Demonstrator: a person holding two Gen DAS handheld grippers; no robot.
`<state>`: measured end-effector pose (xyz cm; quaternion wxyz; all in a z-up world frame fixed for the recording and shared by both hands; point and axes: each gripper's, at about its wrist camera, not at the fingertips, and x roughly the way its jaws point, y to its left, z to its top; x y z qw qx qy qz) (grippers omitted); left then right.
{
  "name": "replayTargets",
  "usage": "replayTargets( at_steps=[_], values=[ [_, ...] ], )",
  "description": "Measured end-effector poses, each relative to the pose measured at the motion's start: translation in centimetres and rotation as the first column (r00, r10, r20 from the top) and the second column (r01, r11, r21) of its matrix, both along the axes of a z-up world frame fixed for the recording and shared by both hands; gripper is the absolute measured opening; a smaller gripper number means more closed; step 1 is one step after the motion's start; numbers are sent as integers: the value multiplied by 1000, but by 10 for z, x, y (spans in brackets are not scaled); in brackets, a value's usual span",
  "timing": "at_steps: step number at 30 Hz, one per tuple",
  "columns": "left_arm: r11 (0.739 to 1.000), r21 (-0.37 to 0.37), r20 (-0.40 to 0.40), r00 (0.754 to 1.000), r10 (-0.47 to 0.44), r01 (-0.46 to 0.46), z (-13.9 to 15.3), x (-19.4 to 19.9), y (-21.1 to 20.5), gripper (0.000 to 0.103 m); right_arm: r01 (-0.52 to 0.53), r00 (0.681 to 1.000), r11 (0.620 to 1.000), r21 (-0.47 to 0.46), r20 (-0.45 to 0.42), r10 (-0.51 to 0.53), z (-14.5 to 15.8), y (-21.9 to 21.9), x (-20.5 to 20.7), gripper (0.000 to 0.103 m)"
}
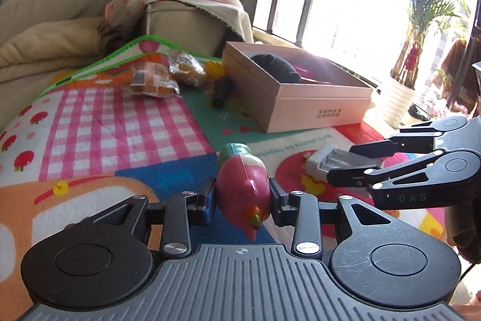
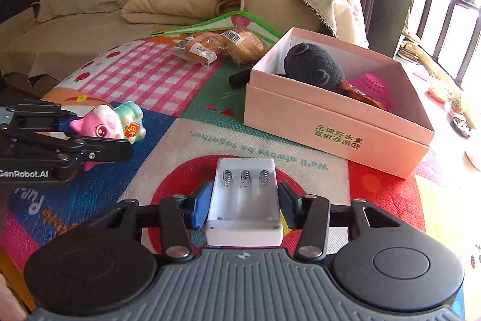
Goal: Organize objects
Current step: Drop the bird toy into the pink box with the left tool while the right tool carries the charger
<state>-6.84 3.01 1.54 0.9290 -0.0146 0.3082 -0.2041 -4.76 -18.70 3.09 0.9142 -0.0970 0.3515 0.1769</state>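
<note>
though mirrored, "genrobot.ai" on left gripper [image 2: 99, 140]

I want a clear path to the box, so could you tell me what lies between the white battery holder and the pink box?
Only bare play mat lies between the battery holder and the pink box, as the right wrist view shows.

Colourful patchwork play mat [image 2: 168, 71], pink open box [image 2: 330, 122], wrapped bread packets [image 2: 222, 45], black cylinder [image 2: 239, 78] beside box

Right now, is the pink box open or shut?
Open. The pink box has no lid on top, and you can see right inside to a dark plush toy and something pink.
</note>
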Motion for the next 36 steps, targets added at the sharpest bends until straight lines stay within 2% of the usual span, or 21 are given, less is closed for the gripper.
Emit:
replayTargets(
  at_steps=[3, 8, 9, 10, 14, 18, 20, 22, 24, 25, 28, 30, 31, 32, 33, 34, 36],
  values=[
    [1000, -23, 13, 1000, -21, 21, 14, 11, -13, 39, 49, 997, 997, 59, 58, -52, 18, -29, -16, 47],
    [996, -42, 103, 992, -70, 74, 56, 48, -52, 39, 114, 976, 985, 126, 172, -135, 39, -65, -34, 47],
    [995, -54, 118, 990, -75, 82, 63, 56, -59, 39, 119, 973, 983, 140, 180, -144, 41, -69, -35, 33],
    [994, -67, 139, 987, -82, 92, 72, 68, -68, 39, 126, 971, 980, 156, 182, -153, 41, -75, -34, 26],
    [992, -76, 196, 977, -83, 100, 92, 105, -97, 40, 159, 965, 971, 176, 182, -191, 38, -86, -28, 26],
    [995, -78, 174, 983, -53, 68, 92, 128, -109, 40, 203, 956, 965, 165, 180, -232, 32, -102, -29, 28],
    [995, -86, 141, 989, -41, 53, 84, 129, -108, 40, 214, 956, 964, 156, 168, -240, 31, -116, -35, 37],
    [993, -94, 118, 991, -65, 76, 74, 124, -104, 40, 211, 960, 967, 140, 158, -233, 27, -125, -43, 66],
    [992, -76, 102, 991, -88, 96, 64, 117, -102, 40, 193, 971, 971, 140, 118, -210, 20, -127, -50, 79],
    [992, -58, 94, 990, -104, 109, 58, 113, -101, 40, 183, 977, 972, 149, 81, -197, 14, -127, -51, 81],
    [991, 13, 102, 985, -136, 136, 48, 105, -102, 40, 158, 987, 966, 206, -57, -150, -6, -120, -48, 81],
    [989, 64, 134, 981, -138, 130, 47, 99, -101, 40, 157, 985, 970, 187, -95, -141, -18, -110, -46, 81],
    [989, 77, 150, 979, -135, 125, 49, 98, -101, 40, 158, 986, 975, 156, -84, -147, -21, -104, -48, 80],
    [989, 77, 159, 978, -135, 124, 52, 98, -99, 40, 152, 988, 981, 121, -56, -146, -22, -98, -51, 76],
    [989, 70, 166, 977, -137, 127, 56, 99, -98, 40, 137, 990, 986, 98, -42, -133, -22, -94, -53, 59],
    [990, 60, 174, 975, -136, 127, 60, 102, -99, 40, 130, 991, 988, 87, -33, -127, -20, -91, -55, 51],
    [991, 37, 201, 971, -131, 126, 70, 111, -105, 40, 121, 992, 987, 102, -37, -118, -18, -91, -54, 50]
  ],
)
